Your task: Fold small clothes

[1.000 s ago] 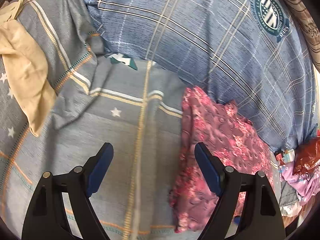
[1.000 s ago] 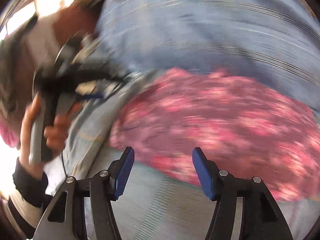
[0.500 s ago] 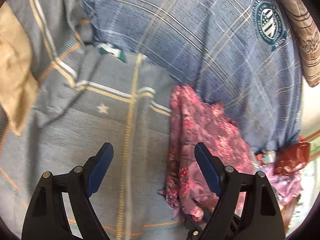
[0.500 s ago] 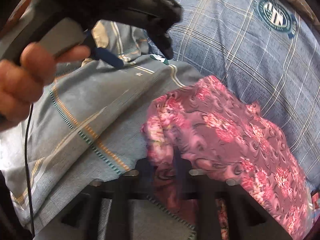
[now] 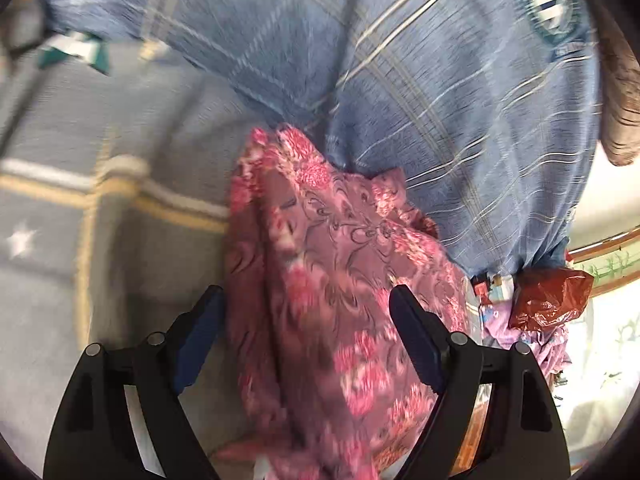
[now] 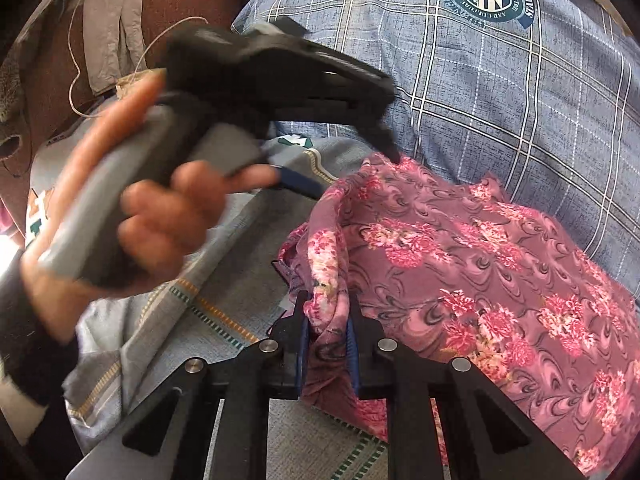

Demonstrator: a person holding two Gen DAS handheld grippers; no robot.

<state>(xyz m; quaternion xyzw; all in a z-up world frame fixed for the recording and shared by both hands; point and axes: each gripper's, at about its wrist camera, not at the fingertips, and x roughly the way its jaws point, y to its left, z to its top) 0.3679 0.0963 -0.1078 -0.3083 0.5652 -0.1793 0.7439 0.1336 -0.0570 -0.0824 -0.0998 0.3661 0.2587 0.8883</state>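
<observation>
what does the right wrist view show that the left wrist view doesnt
Only the right wrist view shows the right gripper shut on a bunched edge of the pink floral garment, and the person's left hand holding the left gripper's handle.

Only the left wrist view shows the left gripper open, its fingers on either side of the garment, plus a red plastic bag off to the right.

Both show the floral garment, the blue plaid pillow with its round emblem, and the grey striped sheet.
</observation>
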